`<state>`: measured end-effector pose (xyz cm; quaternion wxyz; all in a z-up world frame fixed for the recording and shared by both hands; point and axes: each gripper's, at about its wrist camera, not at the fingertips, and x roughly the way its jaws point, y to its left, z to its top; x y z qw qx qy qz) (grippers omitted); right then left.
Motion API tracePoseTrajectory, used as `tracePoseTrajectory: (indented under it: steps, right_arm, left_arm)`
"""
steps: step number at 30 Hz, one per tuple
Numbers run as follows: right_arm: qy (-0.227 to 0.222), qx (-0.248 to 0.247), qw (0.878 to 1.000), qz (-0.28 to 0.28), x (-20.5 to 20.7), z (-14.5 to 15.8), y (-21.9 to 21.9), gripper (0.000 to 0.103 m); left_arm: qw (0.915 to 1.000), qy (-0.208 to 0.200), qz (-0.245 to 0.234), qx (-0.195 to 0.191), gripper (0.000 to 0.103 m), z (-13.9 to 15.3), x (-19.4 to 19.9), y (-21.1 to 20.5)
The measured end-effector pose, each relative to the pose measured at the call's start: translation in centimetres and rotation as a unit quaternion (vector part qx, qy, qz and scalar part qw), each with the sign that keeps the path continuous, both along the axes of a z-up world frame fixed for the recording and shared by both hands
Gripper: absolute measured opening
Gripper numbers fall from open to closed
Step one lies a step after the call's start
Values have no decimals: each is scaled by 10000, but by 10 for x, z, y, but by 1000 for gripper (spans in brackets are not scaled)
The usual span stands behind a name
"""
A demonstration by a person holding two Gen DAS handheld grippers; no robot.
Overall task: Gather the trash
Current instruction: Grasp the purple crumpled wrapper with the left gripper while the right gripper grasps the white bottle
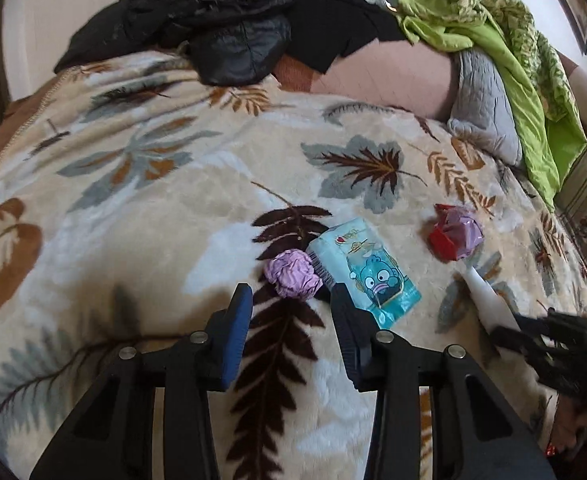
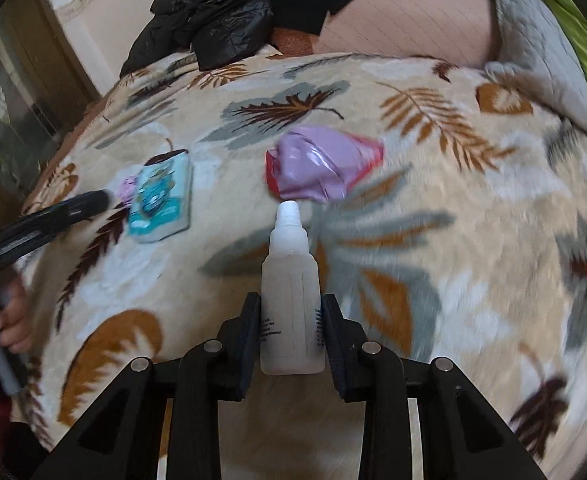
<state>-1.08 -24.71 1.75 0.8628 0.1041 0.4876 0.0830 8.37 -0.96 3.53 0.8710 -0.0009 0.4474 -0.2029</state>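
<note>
Progress, as judged from both wrist views: collection is under way, not finished. One item is already held; three are left on the leaf-patterned blanket (image 1: 133, 160). No bin or bag for the trash is seen in either view, so the drop-off place cannot be told.

Right gripper (image 2: 291, 316): jaws are closed against the sides of a small white plastic bottle (image 2: 291, 280), which is gripped near its base, nozzle pointing forward toward the wrapper. In the left wrist view the same bottle (image 1: 489, 300) is seen held at the right edge, with the right gripper (image 1: 533, 332) blurred behind it.

Left gripper (image 1: 289, 304): jaws are spread wide and nothing is held. It is positioned just short of the crumpled lilac paper ball (image 1: 293, 276), which lies in line with the gap between the blue pads; this is judged to be the next pick.

Count of trash:
- white bottle: 1, in hand.
- lilac paper ball: 1, on the blanket, touching the tissue pack.
- light-blue cartoon tissue pack (image 1: 363, 268): 1, flat on the blanket.
- crumpled red-and-lilac wrapper (image 1: 455, 234): 1, apart from the pack, near the bottle's nozzle.

Total: 4 items; 1 taken, 3 left.

Not counted as trash: black jacket (image 1: 221, 12), green cloth (image 1: 493, 40), grey quilted pillow (image 1: 485, 108) at the far end.
</note>
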Motion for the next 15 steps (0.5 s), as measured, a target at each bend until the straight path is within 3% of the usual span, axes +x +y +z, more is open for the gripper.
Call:
tracePoseTrajectory:
  steps: [3,5,7,15]
  right_arm:
    - [-12,154,9998,-112,-11,0,1,33]
    - [-12,209,9997,-150,-15,0,3,33]
    - [-16,229,9996,-158,-18,1,5,33]
    - [-255,349,9988,-209,-45,17,16,33]
  left_arm:
    - [9999,-11,-47,139,38,-8,8,-9]
    - [9998,-36,-61,187,27,-14,13,-15]
    - [9997,-15,-20,241,24,-19,16,-18]
    - [9999,-48,52,151,23,-9,-18,-10]
